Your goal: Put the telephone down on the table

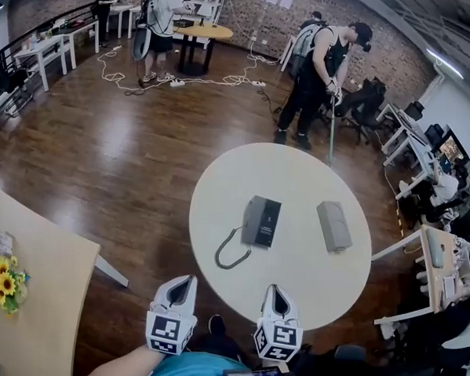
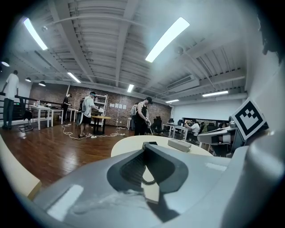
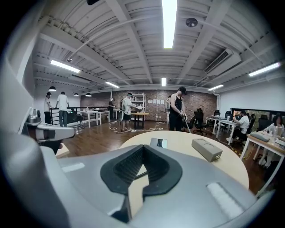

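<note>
A grey telephone (image 1: pixel 261 221) with a dark panel lies flat near the middle of the round white table (image 1: pixel 299 171), its coiled cord (image 1: pixel 230 254) curling toward me. To its right lies a grey oblong block (image 1: pixel 333 225). Both grippers are held at the table's near edge, short of the telephone and apart from it. My left gripper (image 1: pixel 188 281) is shut and empty. So is my right gripper (image 1: pixel 274 288). In the left gripper view the jaws meet at the tip of the left gripper (image 2: pixel 144 145), just under the telephone (image 2: pixel 150 143). The right gripper view shows the telephone (image 3: pixel 159 143) and the block (image 3: pixel 206 149) ahead.
A person with a stick (image 1: pixel 315 77) stands just beyond the table. A light wooden table (image 1: pixel 33 291) with sunflowers (image 1: pixel 4 283) is at the left. Desks and chairs (image 1: pixel 439 265) crowd the right. Cables (image 1: pixel 186 80) trail over the dark wood floor at the back.
</note>
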A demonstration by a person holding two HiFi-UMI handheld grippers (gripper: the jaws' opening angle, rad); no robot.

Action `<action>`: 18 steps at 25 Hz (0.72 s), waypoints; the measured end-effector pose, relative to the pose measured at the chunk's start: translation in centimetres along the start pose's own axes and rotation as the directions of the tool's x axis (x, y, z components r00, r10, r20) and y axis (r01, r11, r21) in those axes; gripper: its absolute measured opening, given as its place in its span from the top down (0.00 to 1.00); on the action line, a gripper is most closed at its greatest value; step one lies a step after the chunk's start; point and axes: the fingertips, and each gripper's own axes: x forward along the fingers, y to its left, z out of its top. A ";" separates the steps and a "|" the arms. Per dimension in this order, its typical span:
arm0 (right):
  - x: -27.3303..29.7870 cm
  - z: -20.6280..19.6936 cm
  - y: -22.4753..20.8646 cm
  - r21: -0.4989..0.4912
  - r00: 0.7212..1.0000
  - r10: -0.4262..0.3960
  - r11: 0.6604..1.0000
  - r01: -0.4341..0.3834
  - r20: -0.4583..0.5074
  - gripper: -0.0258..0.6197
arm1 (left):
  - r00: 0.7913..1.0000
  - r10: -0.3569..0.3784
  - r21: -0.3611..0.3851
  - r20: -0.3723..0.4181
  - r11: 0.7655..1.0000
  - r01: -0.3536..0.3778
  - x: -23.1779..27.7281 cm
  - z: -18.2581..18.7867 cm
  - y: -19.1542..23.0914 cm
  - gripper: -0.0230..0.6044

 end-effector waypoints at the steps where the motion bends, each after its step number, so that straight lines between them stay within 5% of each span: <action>1: 0.5 0.1 -0.5 -0.001 1.000 -0.006 1.000 0.006 0.004 0.97 | 1.000 -0.004 0.004 0.002 1.000 0.004 0.7 0.0 0.0 0.94; 18: 15.0 1.7 -7.3 0.036 0.997 0.071 0.997 -0.070 -0.016 0.97 | 0.999 0.030 0.114 -0.018 0.993 -0.028 13.6 3.9 0.4 0.94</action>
